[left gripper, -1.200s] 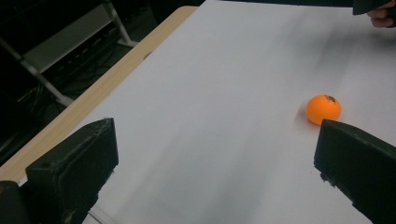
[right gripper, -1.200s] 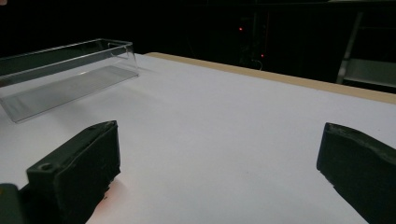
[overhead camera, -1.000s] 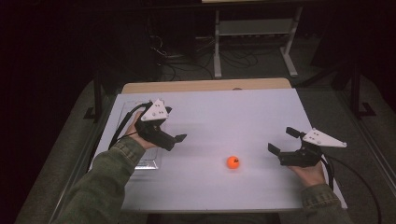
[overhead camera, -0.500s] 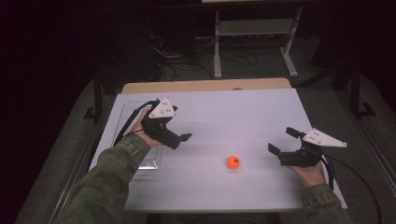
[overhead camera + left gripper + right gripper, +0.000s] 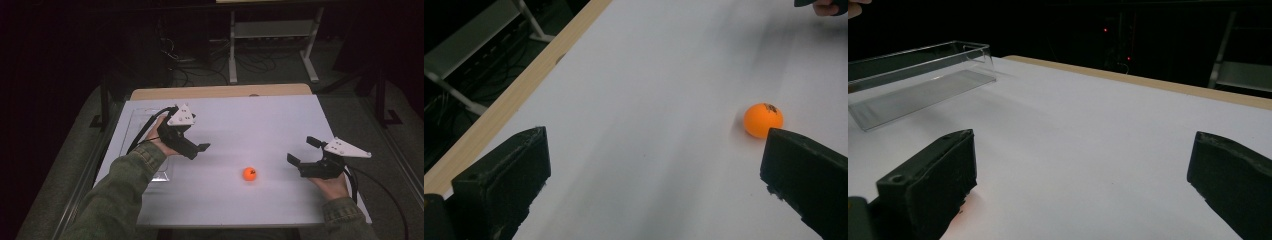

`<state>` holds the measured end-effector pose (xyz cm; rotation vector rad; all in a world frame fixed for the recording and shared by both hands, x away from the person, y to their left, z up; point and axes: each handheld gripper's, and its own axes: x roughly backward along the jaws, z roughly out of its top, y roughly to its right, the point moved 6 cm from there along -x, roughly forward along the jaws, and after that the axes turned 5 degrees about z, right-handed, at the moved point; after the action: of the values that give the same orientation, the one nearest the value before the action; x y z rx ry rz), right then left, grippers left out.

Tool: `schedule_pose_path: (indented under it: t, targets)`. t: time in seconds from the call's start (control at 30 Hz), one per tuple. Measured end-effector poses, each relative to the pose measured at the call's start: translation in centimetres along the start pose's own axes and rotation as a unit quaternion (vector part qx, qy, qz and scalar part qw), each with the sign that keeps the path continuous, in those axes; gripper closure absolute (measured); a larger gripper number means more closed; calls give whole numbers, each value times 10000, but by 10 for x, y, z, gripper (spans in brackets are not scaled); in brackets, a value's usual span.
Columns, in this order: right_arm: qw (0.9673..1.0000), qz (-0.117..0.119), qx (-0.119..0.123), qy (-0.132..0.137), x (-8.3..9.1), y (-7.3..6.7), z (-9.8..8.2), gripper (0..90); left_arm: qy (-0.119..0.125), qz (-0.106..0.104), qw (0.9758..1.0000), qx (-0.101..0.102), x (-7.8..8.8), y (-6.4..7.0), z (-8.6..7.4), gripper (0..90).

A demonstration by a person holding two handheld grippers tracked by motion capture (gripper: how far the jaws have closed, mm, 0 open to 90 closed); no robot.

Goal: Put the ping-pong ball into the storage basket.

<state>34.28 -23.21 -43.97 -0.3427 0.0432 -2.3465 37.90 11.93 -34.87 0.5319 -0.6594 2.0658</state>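
Now, left gripper point(image 5: 202, 148): jaws spread wide, nothing between them; it hangs over the left half of the white table point(image 5: 260, 115), jaws aimed rightward and toward the person's side.
Left gripper's own view: the orange ball point(image 5: 763, 120) lies ahead and well over to the right, just past the tip of the right-hand jaw, not centred in the gap.
Right gripper point(image 5: 303, 152): jaws likewise wide apart and empty; it sits low near the table's right side, held in the person's right hand point(image 5: 331, 186), jaws aimed leftward.
Right gripper's own view: bare table top lies between the jaws, with a clear plastic tray point(image 5: 918, 75) far off to the upper left.
Ball, position: it rests on the table surface point(image 5: 249, 174) between the two grippers, apart from both and touching nothing else.
Ball, shape: round, so no long axis governs the approach; a dark mark sits on its top.
Nearer hand: the two gaps look much alike from above, the right gripper perhaps a little closer, though the left gripper points at the ball.
Deciding relation: the ball lies to the right of the left gripper's line, so that gripper would probably need to swing right to bring the ball between its jaws.
Tray: it stands at the table's left edge point(image 5: 131, 131), partly under the left forearm.
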Motion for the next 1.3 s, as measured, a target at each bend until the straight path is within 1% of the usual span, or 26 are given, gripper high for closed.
schedule_pose_path:
  t: [0.23, 0.3, 0.5, 0.77, 0.93, 1.1, 1.3]
  targets:
    - [10000, -33, -27, 12, 1, 0, 0, 0, -33, -116, 9999, -105, -4, 6, 6, 0]
    - [10000, -35, -25, 15, 1, 0, 0, 0, -64, -137, 9998, -163, -5, 8, 7, 0]
    - [10000, -38, 5, 6, 1, 0, 0, 0, -60, -187, 9995, -241, -9, 11, 13, 0]
    - [10000, -23, 7, -28, 0, -1, -1, 0, -178, -354, 9984, -395, -17, 20, 15, 0]
    - [10000, -32, 20, -46, 0, -1, -1, 0, -210, -427, 9979, -431, -22, 23, 16, 0]
    - [10000, -38, 37, -53, 0, -1, -1, 0, -246, -450, 9974, -511, -24, 26, 17, 0]
    - [10000, -32, 32, -46, 1, -2, -1, 0, -262, -513, 9969, -539, -28, 29, 20, 0]
